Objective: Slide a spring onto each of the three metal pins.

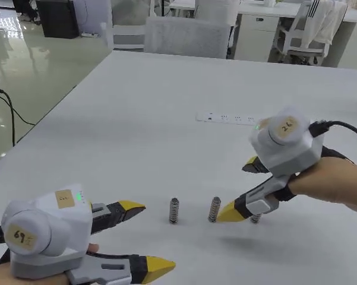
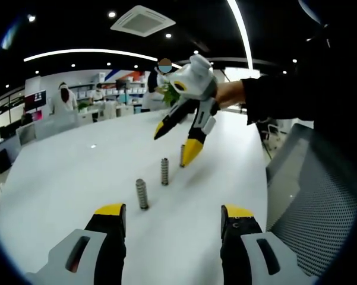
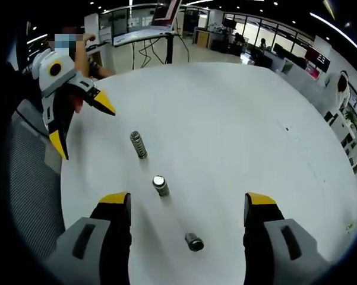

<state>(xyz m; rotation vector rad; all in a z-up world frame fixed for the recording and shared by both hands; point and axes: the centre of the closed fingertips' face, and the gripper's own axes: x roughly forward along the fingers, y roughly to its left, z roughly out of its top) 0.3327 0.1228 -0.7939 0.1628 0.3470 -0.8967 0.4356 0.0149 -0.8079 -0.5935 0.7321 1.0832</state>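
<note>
The left tongs (image 1: 147,236) are spread wide with nothing between them: black jaws ending in yellow wedge tips, on a blocky grey-white plastic body. The right tongs (image 1: 237,189) are spread and empty too, angled down toward the tabletop (image 1: 136,119), which is smooth, white and matte.

Three small coils of grey wire stand upright in a row on it, between the two tools: the left spring (image 1: 174,211), the middle spring (image 1: 214,209) and the third spring (image 1: 255,218). In the head view the third is half hidden behind the right tongs' lower jaw. The left gripper view shows all three side-on, in a receding line. The right gripper view looks down on them, and the nearer two show shiny caps (image 3: 160,180), perhaps pin ends, though they are too small to be sure.

Farther back lies a flat white power strip (image 1: 226,119).
</note>
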